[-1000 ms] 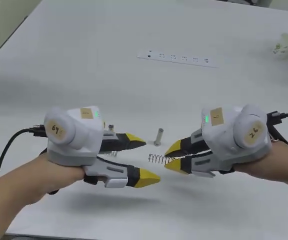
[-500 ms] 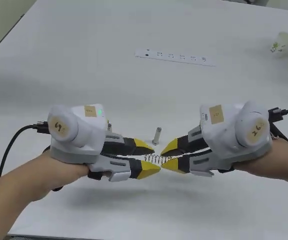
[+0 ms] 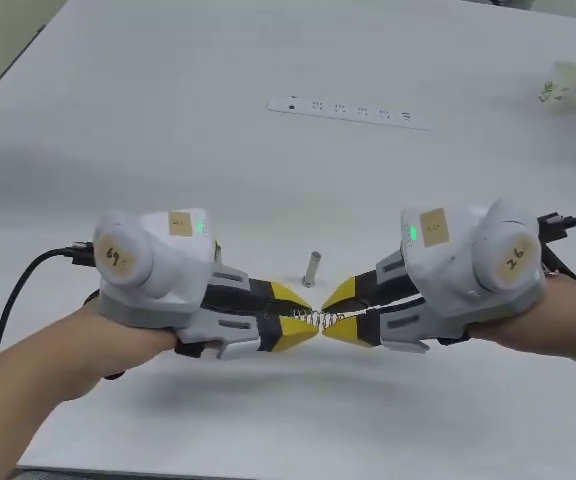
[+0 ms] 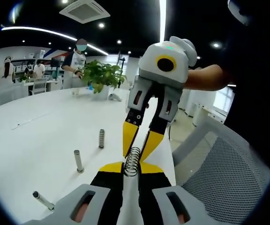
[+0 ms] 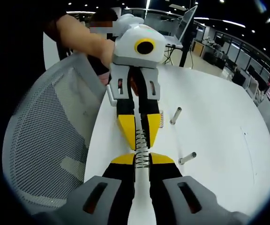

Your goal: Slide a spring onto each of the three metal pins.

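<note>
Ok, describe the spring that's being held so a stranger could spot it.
On the white workbench, near its front edge, the left gripper and right gripper meet tip to tip. The spring spans their yellow tongs, pinched at both ends in mid-air, unlike the upright pin behind.

The left gripper (image 3: 306, 318) and the right gripper (image 3: 330, 318) look like twins. Each has a rounded white housing over a grey body, with black jaws ending in yellow tips (image 3: 288, 295). Each carries tan stickers (image 3: 115, 258) with handwritten numbers, a small green light (image 3: 411, 235) on top, and a black cable (image 3: 28, 285) trailing behind.
</note>
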Demonstrator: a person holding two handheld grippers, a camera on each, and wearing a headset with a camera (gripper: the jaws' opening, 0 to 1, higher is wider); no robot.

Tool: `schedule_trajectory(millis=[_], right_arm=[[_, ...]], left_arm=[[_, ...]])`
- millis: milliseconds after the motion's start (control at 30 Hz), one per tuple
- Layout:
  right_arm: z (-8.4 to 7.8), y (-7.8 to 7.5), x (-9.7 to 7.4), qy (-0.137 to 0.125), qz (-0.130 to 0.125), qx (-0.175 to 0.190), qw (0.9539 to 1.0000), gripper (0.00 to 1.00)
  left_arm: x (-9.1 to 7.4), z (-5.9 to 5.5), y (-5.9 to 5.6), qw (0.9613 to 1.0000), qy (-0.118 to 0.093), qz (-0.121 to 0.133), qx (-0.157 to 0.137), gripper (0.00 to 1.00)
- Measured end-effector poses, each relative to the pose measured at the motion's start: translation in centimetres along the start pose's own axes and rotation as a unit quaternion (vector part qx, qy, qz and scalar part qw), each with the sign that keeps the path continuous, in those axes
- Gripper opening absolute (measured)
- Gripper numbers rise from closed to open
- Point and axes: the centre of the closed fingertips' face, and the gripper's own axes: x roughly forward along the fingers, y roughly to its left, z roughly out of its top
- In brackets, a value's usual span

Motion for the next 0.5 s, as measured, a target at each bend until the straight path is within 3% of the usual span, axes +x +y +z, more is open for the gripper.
schedule_trajectory(millis=[500], right_arm=[[-0.03, 0.37, -0.19, -0.009, 0.001, 0.023, 0.9997, 0.09]], left_arm=[[0.13, 0.12, -0.3, 0.9998, 0.005, -0.018, 0.004, 0.02]])
